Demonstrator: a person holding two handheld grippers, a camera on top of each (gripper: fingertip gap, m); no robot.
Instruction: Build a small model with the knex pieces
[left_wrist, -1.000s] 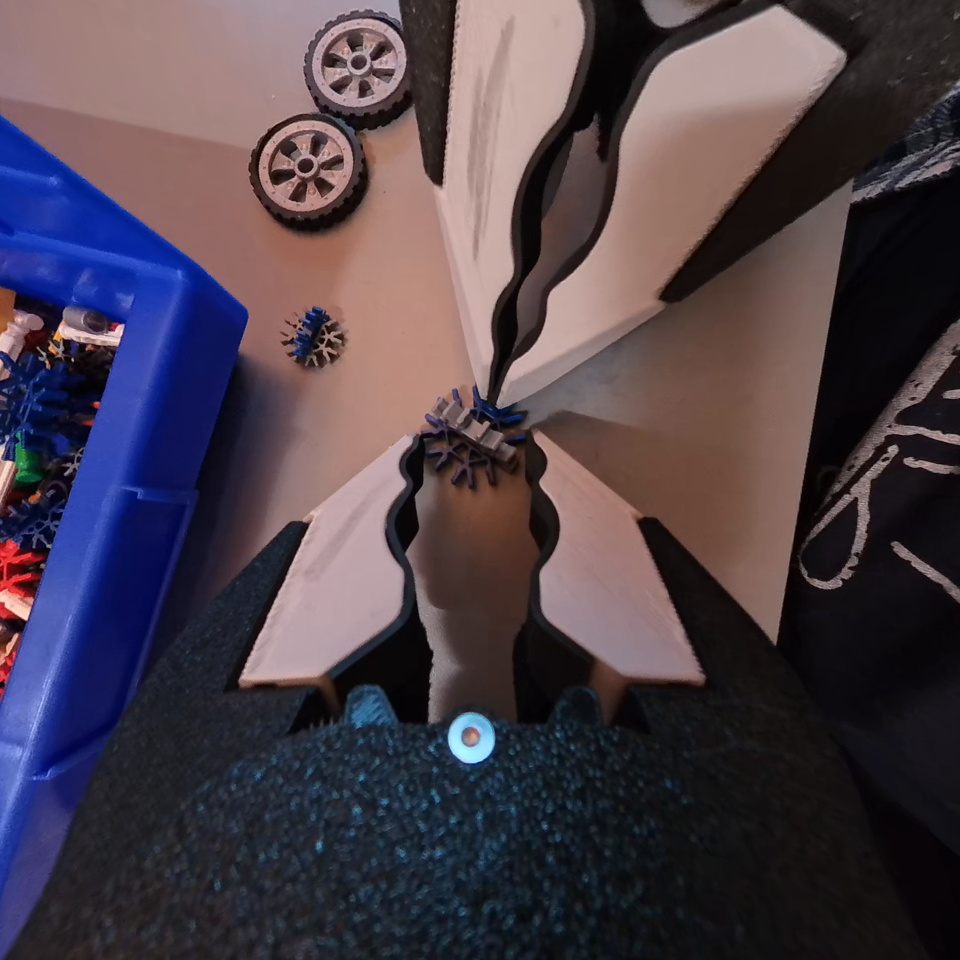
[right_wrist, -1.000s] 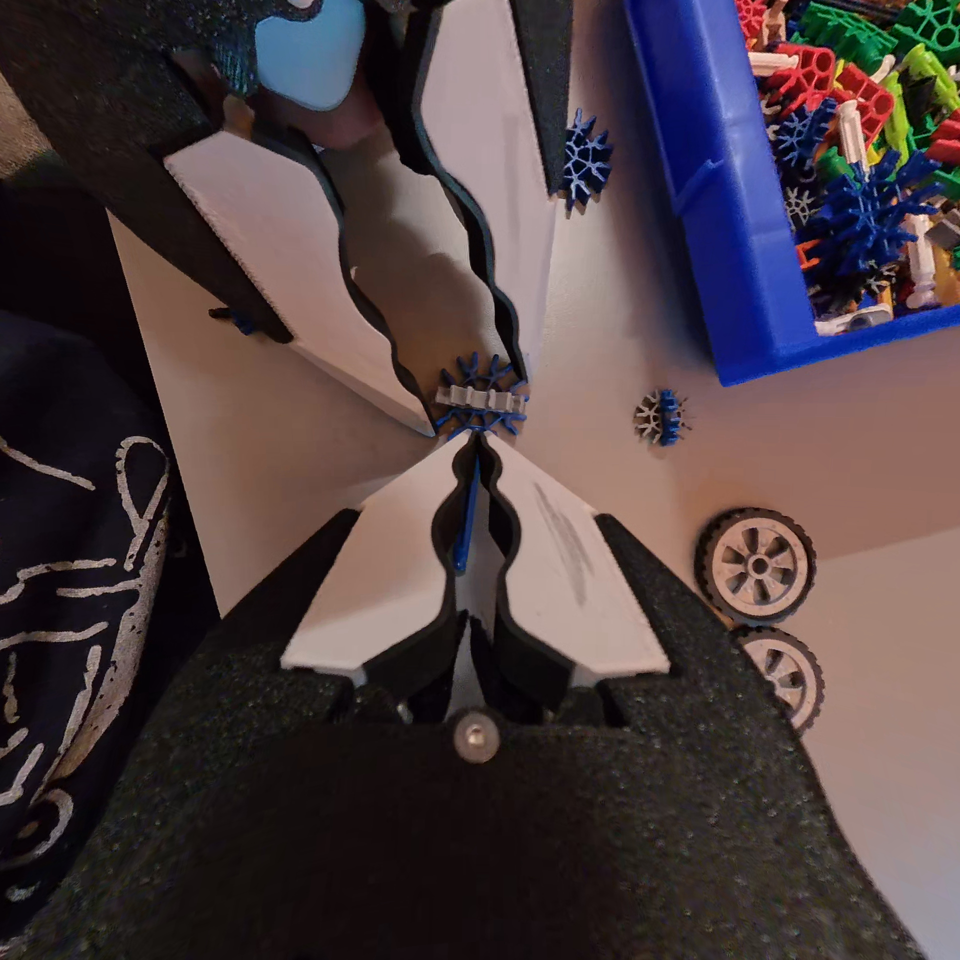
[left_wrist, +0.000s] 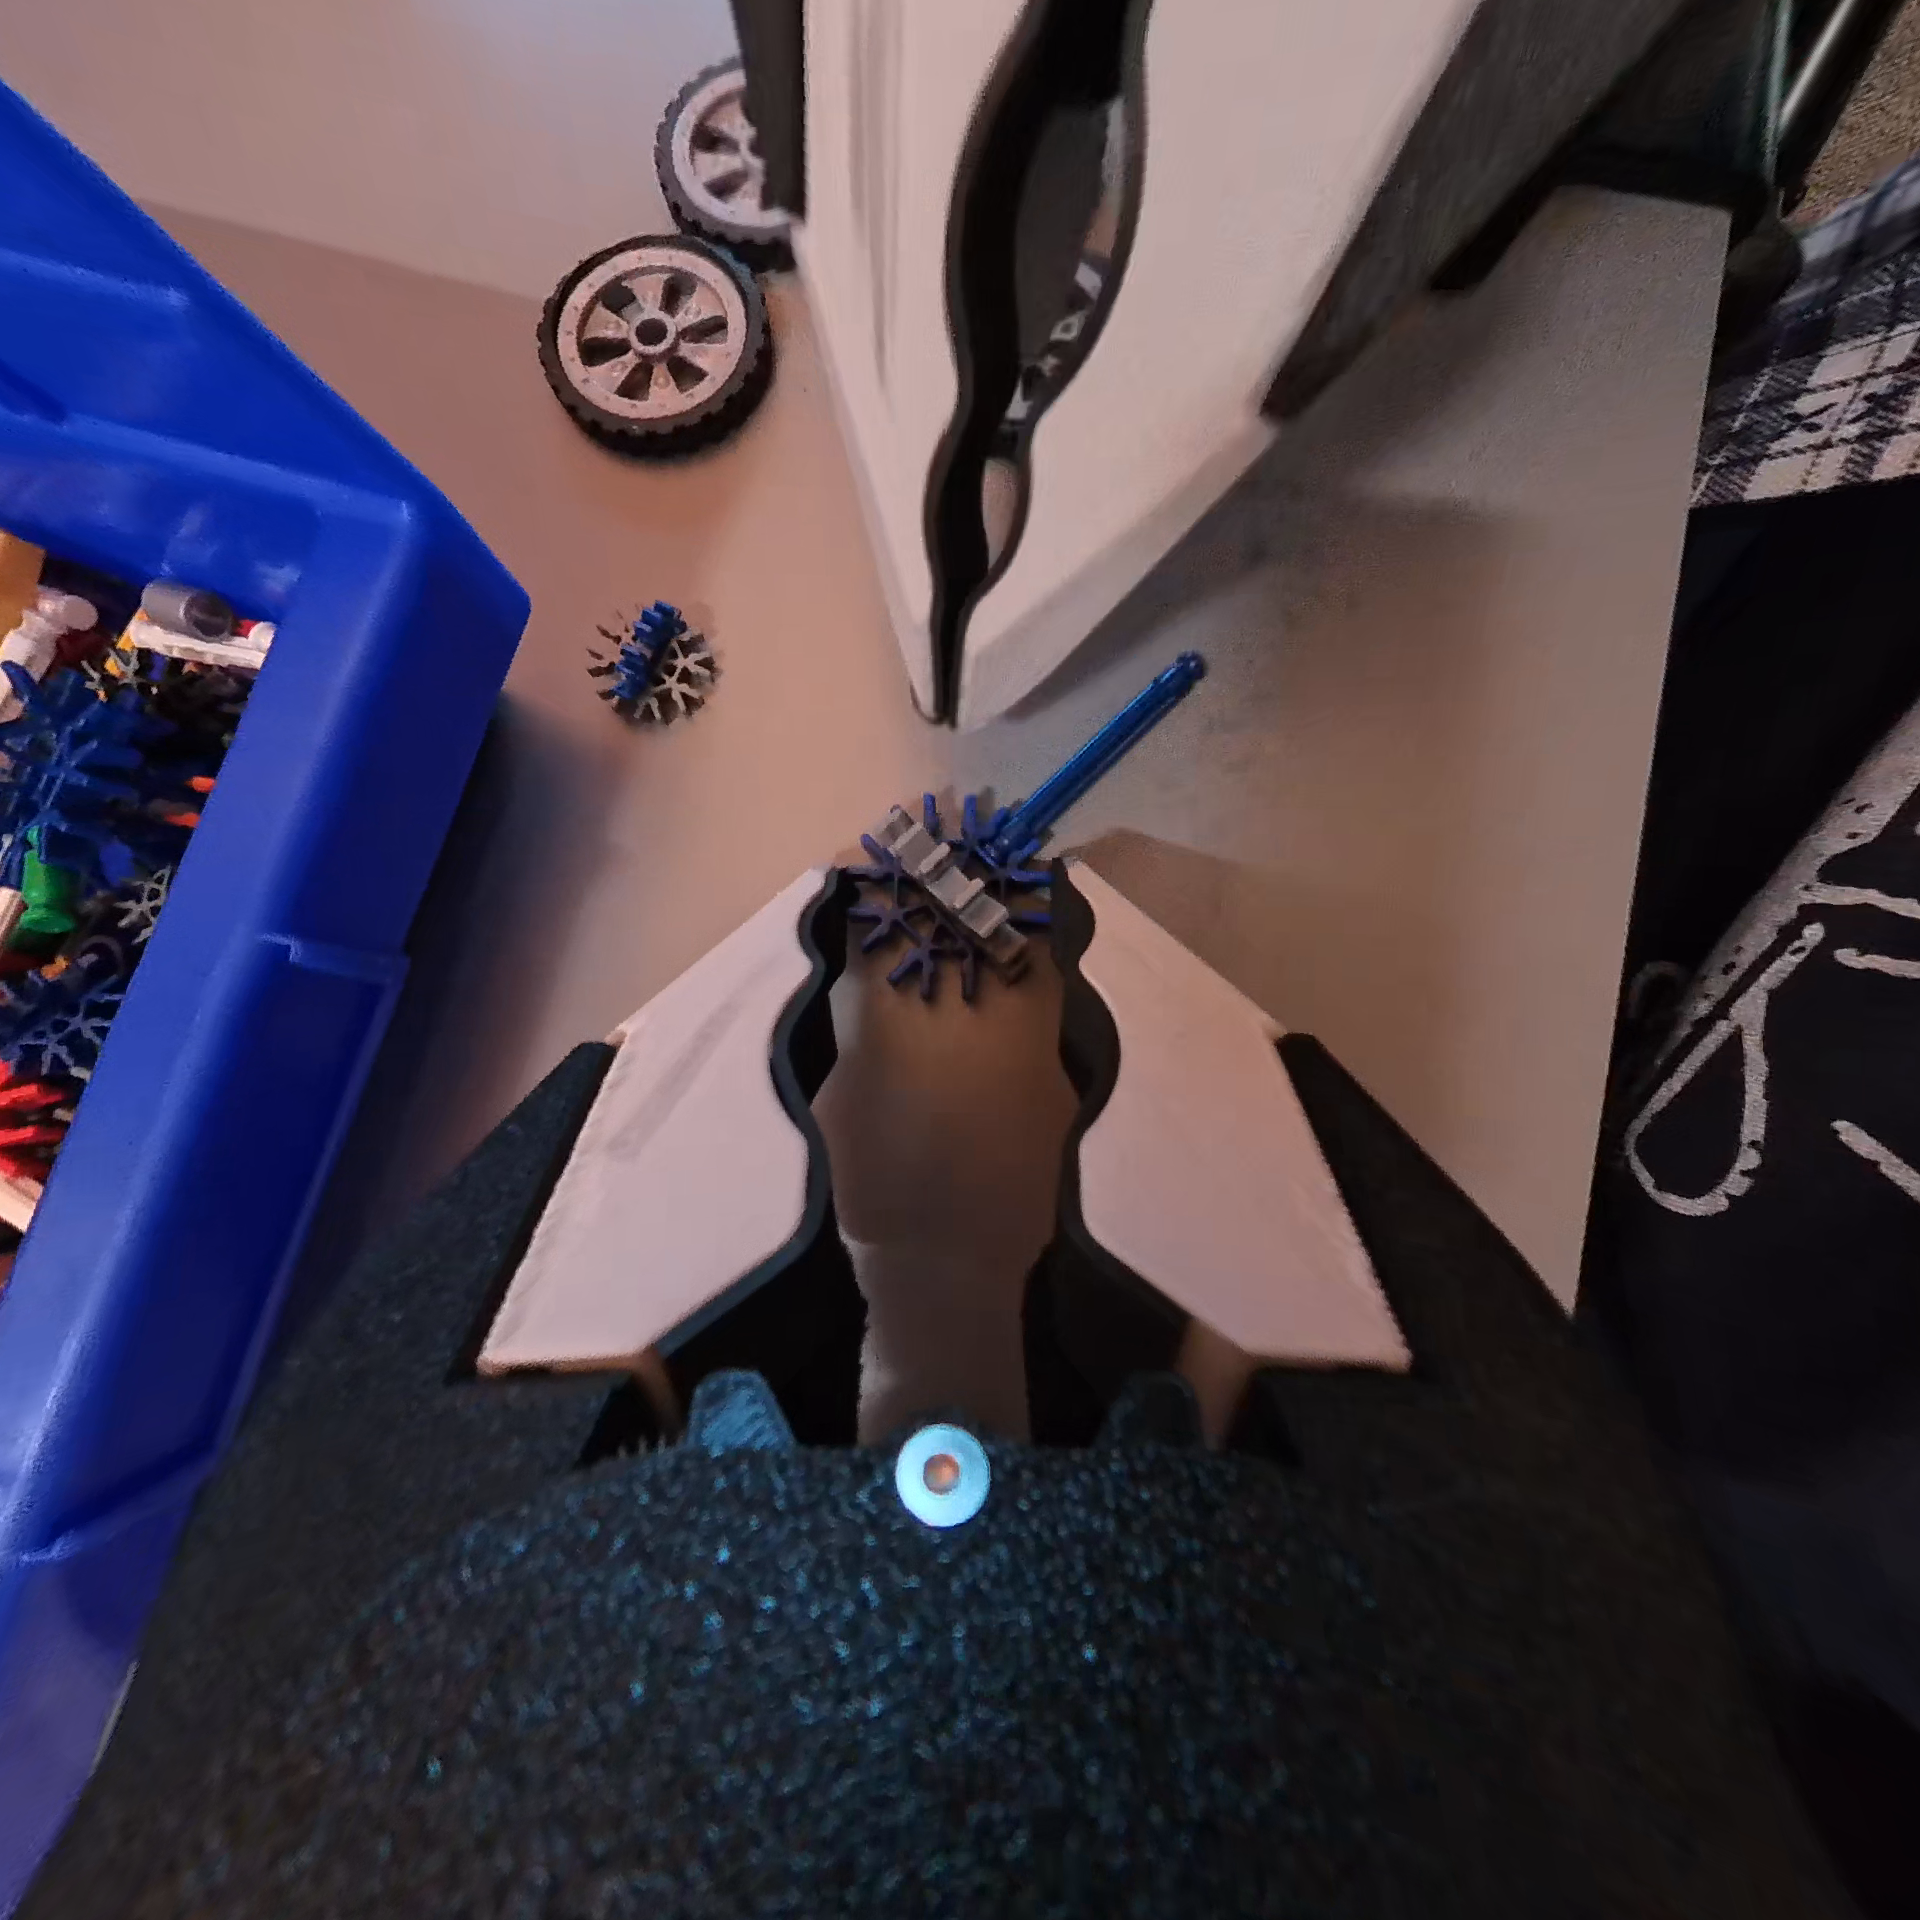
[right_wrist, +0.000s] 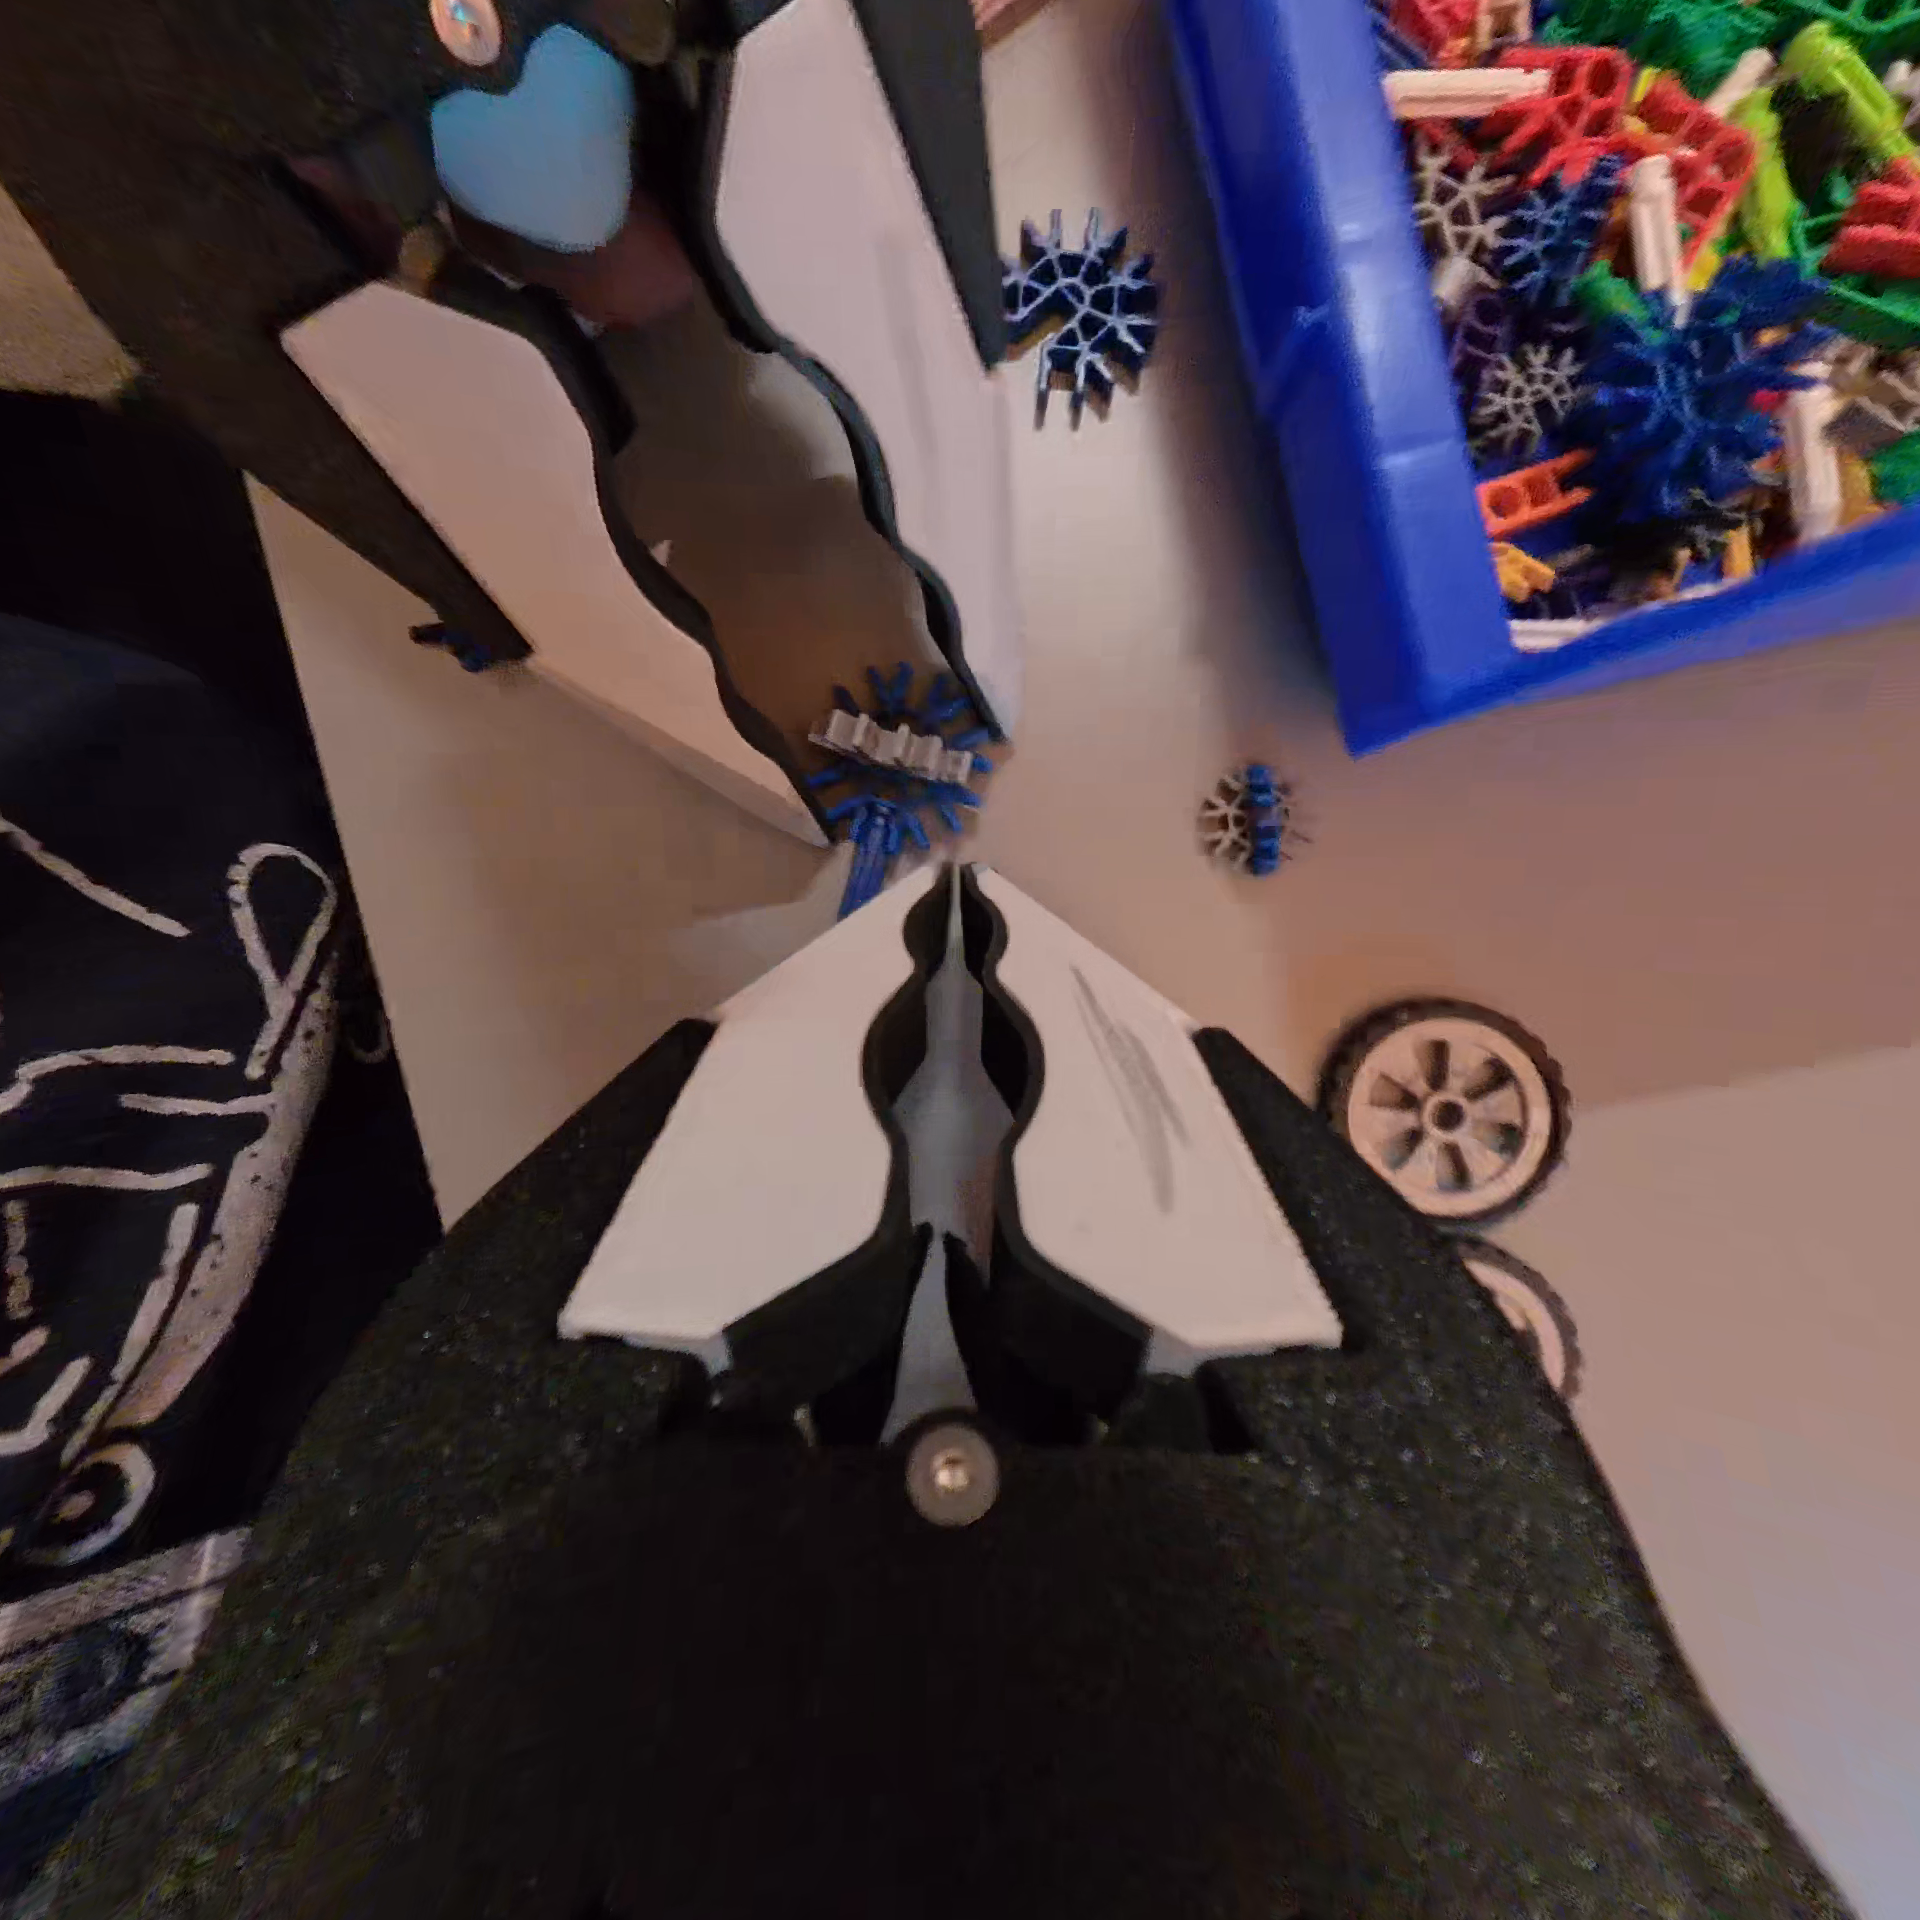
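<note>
Gone from between the right gripper's (right_wrist: 954, 878) fingers is the blue rod (left_wrist: 1101, 743). A second ago it lay clamped there, nose against the connector cluster (left_wrist: 940, 904). Now those fingers are drawn together to a thin slit with nothing in them, and they have swung a little aside, blurred by the motion. The rod stands plugged into the cluster and juts free toward the desk's near edge. From the right wrist view only its lower end shows, just beside the left fingertip.

The left gripper (left_wrist: 951, 909) has not shifted. Its fingers stay at a narrow spread, pinching the blue and grey cluster at their tips, just above the desk (left_wrist: 1351, 831).

Farther out, nothing else has moved. A small blue and grey connector (left_wrist: 655, 665) lies loose near the corner of the blue bin (left_wrist: 343, 727), which is heaped with coloured pieces. Two grey wheels (left_wrist: 655, 343) lie touching beyond it. A person's dark printed garment (left_wrist: 1766, 1091) fills the desk's other side.
</note>
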